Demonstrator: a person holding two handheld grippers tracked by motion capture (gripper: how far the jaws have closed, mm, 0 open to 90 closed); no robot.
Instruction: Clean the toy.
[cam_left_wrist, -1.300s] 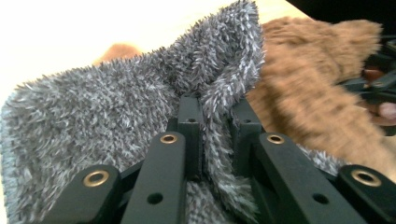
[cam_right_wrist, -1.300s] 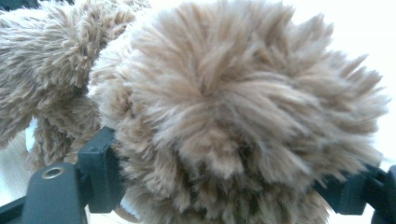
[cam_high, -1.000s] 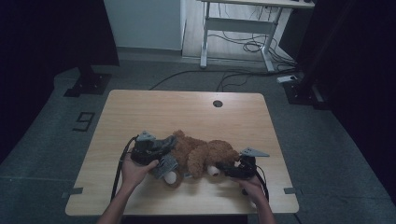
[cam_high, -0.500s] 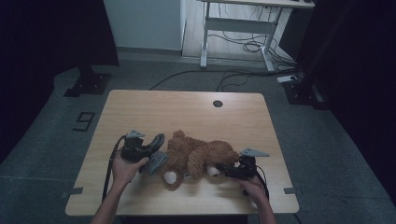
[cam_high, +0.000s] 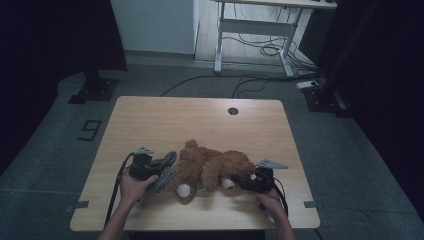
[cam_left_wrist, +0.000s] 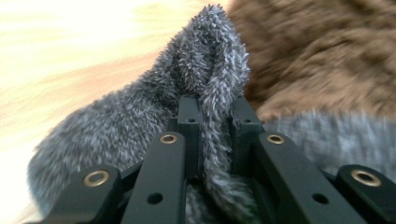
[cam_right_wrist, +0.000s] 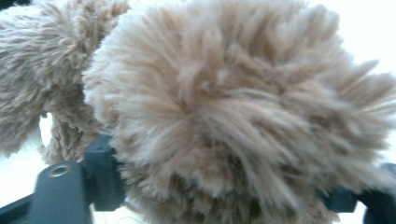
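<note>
High view, lower left: left gripper is clamped tight on the fuzzy grey fabric garment, which it has dragged left off the brown plush teddy bear since the earlier frames; a second ago grey cloth lay closer over the bear. Undressing looks under way. Lower centre, bear lies on the light wooden table. Lower right, right gripper has just been closing, bear's pale-soled foot between its jaws; firm grip uncertain.
</note>
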